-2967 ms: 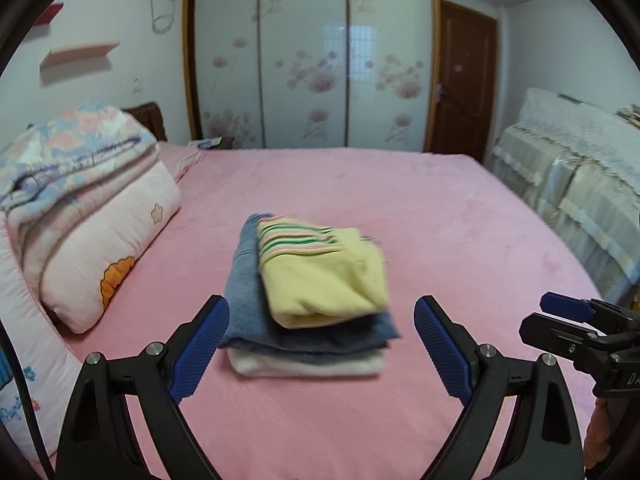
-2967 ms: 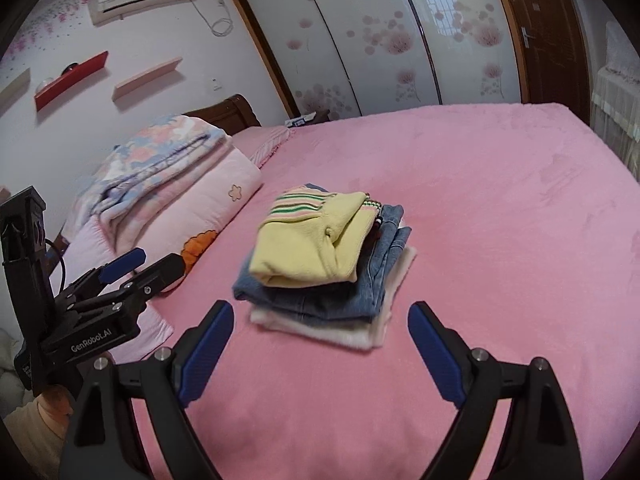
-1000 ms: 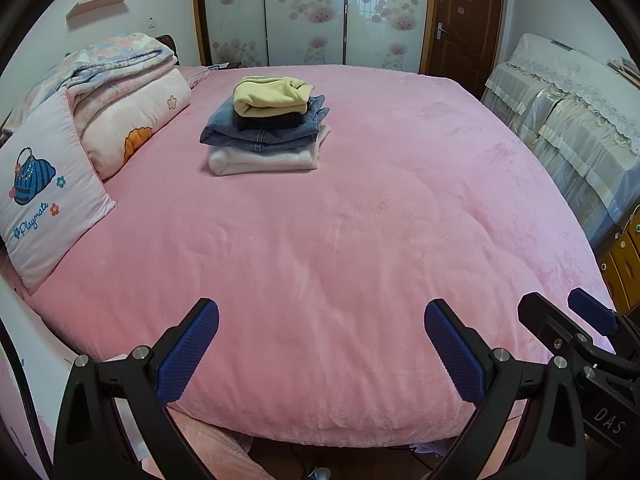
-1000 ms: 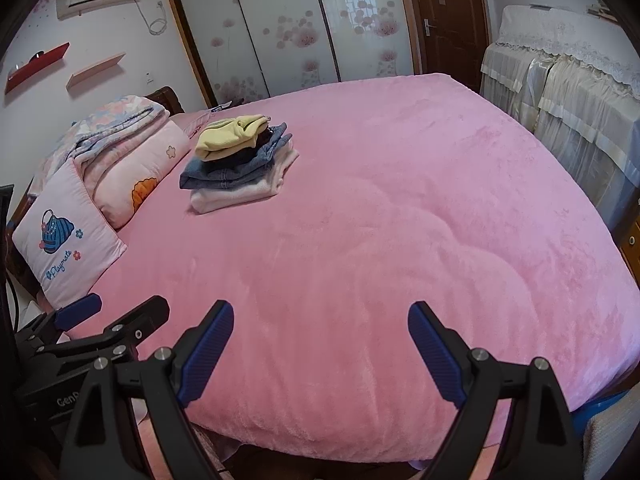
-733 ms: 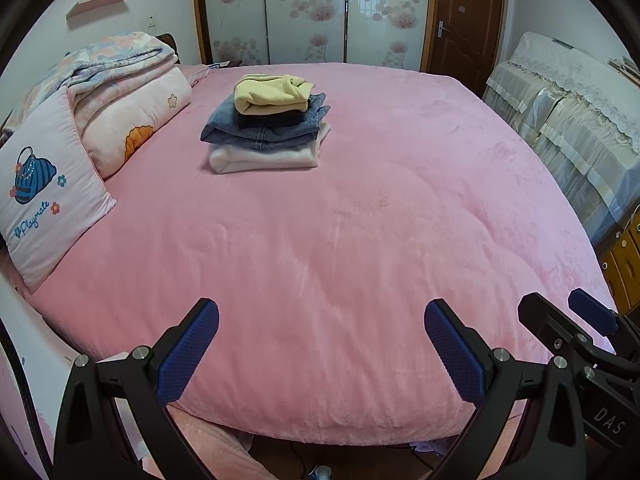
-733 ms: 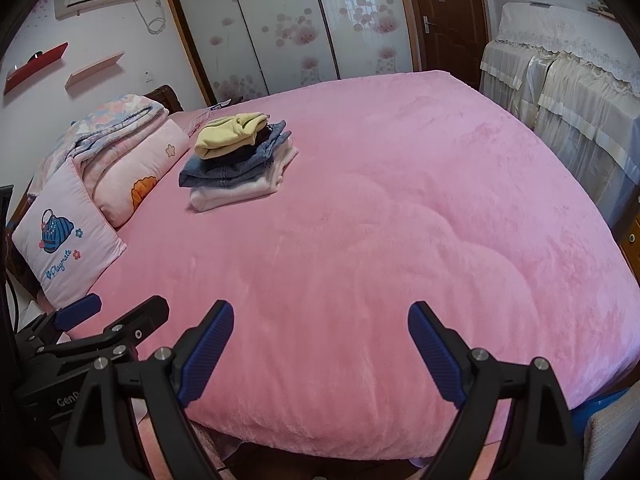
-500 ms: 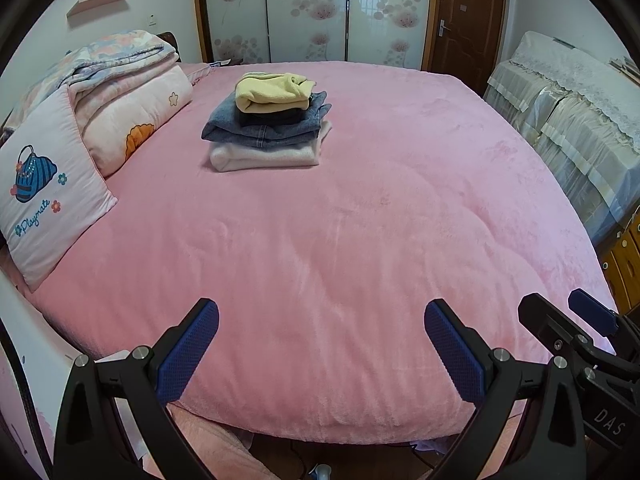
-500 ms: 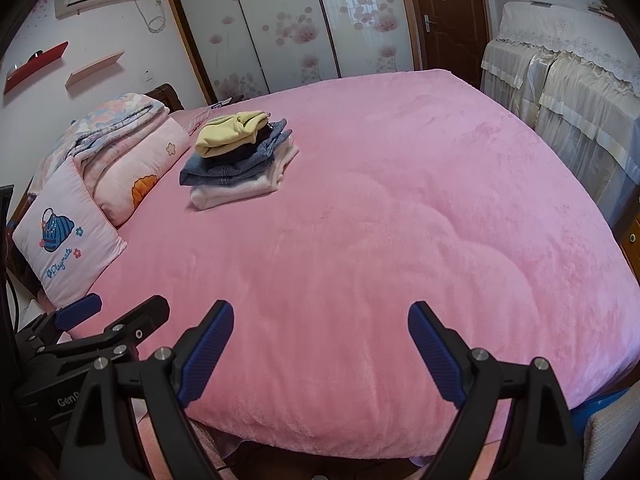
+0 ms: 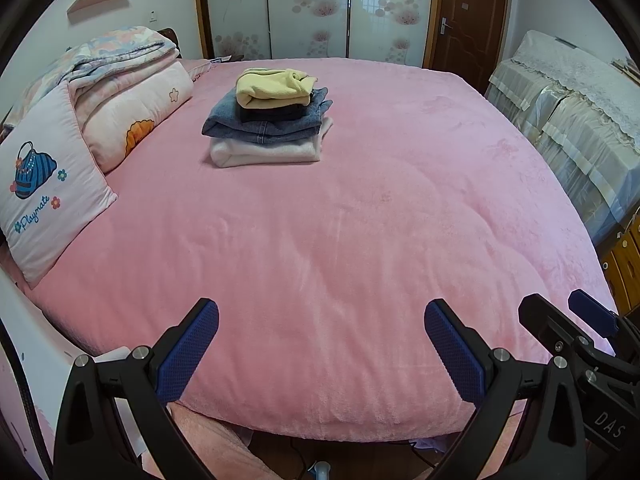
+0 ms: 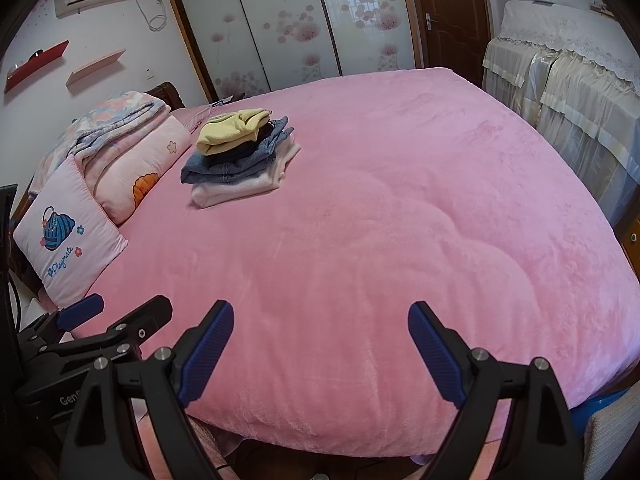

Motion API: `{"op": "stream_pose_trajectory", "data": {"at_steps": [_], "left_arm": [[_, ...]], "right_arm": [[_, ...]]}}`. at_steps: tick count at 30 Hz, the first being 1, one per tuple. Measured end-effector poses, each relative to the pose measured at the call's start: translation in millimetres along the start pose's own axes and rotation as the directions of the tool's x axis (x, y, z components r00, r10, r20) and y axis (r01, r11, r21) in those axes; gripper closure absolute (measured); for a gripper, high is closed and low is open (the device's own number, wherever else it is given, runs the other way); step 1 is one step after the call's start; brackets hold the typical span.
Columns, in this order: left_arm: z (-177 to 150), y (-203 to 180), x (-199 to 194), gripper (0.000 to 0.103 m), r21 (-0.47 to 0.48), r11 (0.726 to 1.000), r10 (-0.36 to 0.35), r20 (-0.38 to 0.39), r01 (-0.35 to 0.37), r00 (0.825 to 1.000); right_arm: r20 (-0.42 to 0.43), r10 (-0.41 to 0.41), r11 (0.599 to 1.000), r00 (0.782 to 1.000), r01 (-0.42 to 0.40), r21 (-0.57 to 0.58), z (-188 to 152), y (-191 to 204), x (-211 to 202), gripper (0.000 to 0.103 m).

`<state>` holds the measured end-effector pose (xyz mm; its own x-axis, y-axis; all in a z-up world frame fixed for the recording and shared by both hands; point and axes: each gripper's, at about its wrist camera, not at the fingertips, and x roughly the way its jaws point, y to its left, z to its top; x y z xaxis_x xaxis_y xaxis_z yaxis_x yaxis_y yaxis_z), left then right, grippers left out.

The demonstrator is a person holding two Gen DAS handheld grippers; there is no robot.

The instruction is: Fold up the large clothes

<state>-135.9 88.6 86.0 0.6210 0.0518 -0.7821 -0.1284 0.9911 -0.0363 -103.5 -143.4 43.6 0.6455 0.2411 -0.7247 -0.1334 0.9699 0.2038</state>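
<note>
At the far left I saw the small pillow point(image 9: 44, 184) with the bag picture, and behind it the rolled quilt point(image 9: 132, 96) against the headboard side. Next to these, on the pink blanket point(image 9: 320, 220), stood the pile of folded clothes point(image 9: 268, 124): a white piece at the bottom, jeans point(image 9: 260, 124) over it, a yellow top point(image 9: 272, 88) on the summit. The pile was well apart from both my tools, on the far half of the bed.

My left gripper point(image 9: 320, 344) was at the near edge of the bed, its blue fingers spread wide and holding nothing. My right gripper point(image 10: 320, 344) was just beside it, also spread wide and empty.

I judged the clothes soft and limp; the jeans would be the heavy and stiffer piece, the yellow top light and able to slide off. I would take such cloth at two corners or along a hem, never in the middle.
</note>
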Motion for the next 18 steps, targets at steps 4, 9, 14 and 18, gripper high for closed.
{"op": "stream_pose_trajectory", "data": {"at_steps": [4, 9, 14, 18], "left_arm": [[0.3, 0.2, -0.1, 0.001, -0.001, 1.000, -0.001, -0.002, 0.001, 1.000], [-2.3, -0.4, 0.4, 0.001, -0.002, 1.000, 0.000, -0.008, 0.000, 1.000], [-3.3, 0.2, 1.9, 0.001, -0.005, 1.000, -0.001, -0.018, 0.001, 1.000], [-3.8, 0.3, 1.8, 0.001, -0.004, 1.000, -0.001, -0.018, 0.001, 1.000]], "right_arm": [[0.000, 0.000, 1.000, 1.000, 0.000, 0.000, 0.4, 0.0, -0.1, 0.013], [-0.002, 0.000, 1.000, 1.000, 0.000, 0.000, 0.1, -0.2, 0.1, 0.013], [-0.004, -0.001, 1.000, 1.000, 0.001, 0.000, -0.7, 1.7, -0.5, 0.013], [-0.002, -0.001, 1.000, 1.000, 0.001, -0.001, -0.1, 1.6, -0.5, 0.013]]}}
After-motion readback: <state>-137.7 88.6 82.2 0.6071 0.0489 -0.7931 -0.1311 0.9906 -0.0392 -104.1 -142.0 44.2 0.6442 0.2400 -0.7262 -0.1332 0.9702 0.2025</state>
